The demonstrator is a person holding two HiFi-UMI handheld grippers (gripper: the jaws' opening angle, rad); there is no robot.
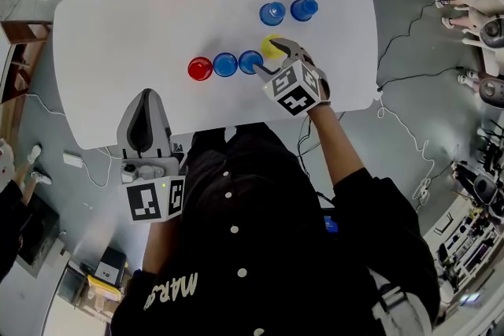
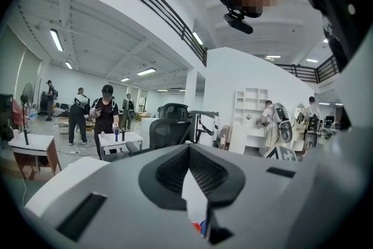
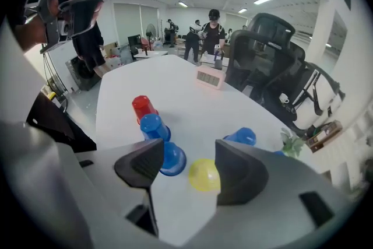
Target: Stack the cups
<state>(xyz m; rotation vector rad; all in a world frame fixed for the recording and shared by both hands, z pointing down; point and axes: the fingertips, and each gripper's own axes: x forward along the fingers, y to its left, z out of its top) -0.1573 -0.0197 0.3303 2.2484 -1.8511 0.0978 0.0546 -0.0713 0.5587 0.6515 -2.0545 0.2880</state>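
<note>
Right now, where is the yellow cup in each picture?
Head view: the yellow cup is just above the middle, slightly right.
Left gripper view: not in it.
Right gripper view: lower middle, between the open jaws of the right hand-held gripper.
Shared landmark: the red cup, left of the yellow cup in the head view and up-left of it in the right gripper view.

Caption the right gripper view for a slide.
Open right gripper over the yellow cup, next to blue cups and a red cup.
</note>
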